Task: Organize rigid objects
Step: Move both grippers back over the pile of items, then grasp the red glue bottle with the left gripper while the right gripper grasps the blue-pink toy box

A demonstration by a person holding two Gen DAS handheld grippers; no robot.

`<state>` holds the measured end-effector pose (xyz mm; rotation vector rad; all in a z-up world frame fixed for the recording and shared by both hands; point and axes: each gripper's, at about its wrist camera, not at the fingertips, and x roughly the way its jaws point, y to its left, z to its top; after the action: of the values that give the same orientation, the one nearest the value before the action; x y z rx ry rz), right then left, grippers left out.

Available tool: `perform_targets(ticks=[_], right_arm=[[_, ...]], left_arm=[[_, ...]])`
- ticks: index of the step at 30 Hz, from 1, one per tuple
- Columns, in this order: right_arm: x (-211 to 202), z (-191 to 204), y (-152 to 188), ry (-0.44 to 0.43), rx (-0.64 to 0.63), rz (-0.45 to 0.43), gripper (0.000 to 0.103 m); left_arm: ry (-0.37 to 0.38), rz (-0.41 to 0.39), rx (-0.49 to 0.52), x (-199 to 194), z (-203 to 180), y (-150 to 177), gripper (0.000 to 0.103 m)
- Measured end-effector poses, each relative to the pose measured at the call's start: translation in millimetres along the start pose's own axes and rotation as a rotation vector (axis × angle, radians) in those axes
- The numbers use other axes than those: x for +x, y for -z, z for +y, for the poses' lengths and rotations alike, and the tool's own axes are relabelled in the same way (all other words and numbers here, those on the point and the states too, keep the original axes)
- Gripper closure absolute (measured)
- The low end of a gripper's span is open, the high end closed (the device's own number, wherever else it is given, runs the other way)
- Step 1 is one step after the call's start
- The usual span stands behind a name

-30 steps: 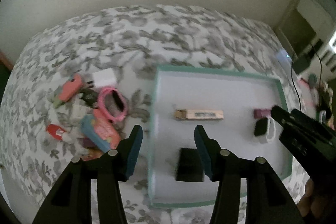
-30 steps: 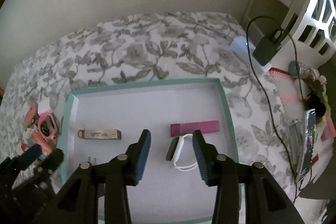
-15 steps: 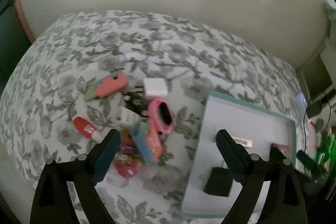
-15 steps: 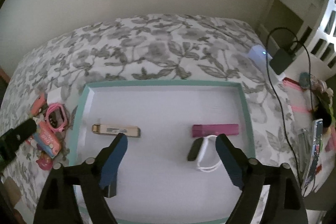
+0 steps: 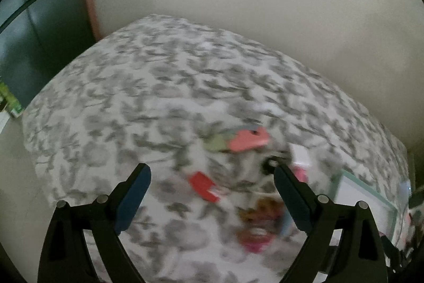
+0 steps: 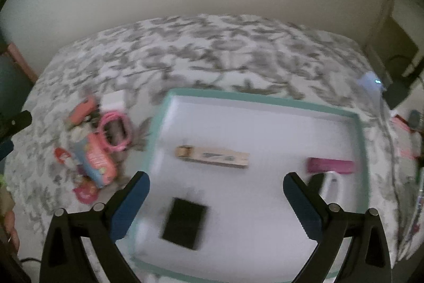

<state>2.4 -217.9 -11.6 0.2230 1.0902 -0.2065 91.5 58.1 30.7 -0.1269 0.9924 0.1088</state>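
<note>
A teal-rimmed white tray (image 6: 361, 139) lies on the floral bed cover and holds a tan wooden stick (image 6: 212, 157), a magenta bar (image 6: 331, 165), a black block (image 6: 184, 223) and a black-and-white band (image 6: 330, 186). A pile of small items lies left of the tray: a pink ring (image 6: 115, 134), a coral case (image 5: 247, 141), a red tube (image 5: 204, 186), a white cube (image 6: 114, 100). My left gripper (image 5: 210, 182) is open and empty above the pile. My right gripper (image 6: 216, 192) is open and empty above the tray.
The tray's corner (image 5: 365, 190) shows at the right of the left wrist view. A white device with a lit dot (image 6: 371, 82) and cables lie right of the bed. A wall runs behind; a dark cabinet (image 5: 31, 39) stands at far left.
Both grippers opened wide. The left gripper swung left from the tray to over the pile. The right gripper shifted left over the tray. Both views are now blurred.
</note>
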Motion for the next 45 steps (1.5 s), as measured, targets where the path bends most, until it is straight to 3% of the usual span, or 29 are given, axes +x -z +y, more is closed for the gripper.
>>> perform_targets(ticks=[4, 10, 19, 25, 31, 45], right_arm=[[4.3, 25.3, -0.9, -0.044, -0.028, 0.001, 0.001], [11.9, 57.5, 1.1, -0.118, -0.049, 0.017, 0.001], [28.1, 94.2, 0.8, -0.148, -0.118, 0.018, 0.001], [42.3, 99.2, -2.5, -0.173, -0.109, 0.039, 0.001], [50.7, 103.4, -5.3, -0.188, -0.111, 0.047, 0.001], [56.8, 105.5, -7.4, -0.187, -0.11, 0.06, 0.003]], left_arm=[[-0.048, -0.002, -0.041, 1.6, 32.5, -4.9, 0.009], [-0.055, 0.031, -0.099, 11.8, 66.0, -4.3, 0.009], [-0.03, 0.143, -0.079, 44.4, 60.5, 0.9, 0.009], [0.007, 0.262, 0.007, 80.5, 36.6, 11.3, 0.009], [0.058, 0.314, 0.133, 104.2, 11.6, 18.7, 0.009], [0.138, 0.324, 0.434, 108.8, -25.2, 34.3, 0.009]])
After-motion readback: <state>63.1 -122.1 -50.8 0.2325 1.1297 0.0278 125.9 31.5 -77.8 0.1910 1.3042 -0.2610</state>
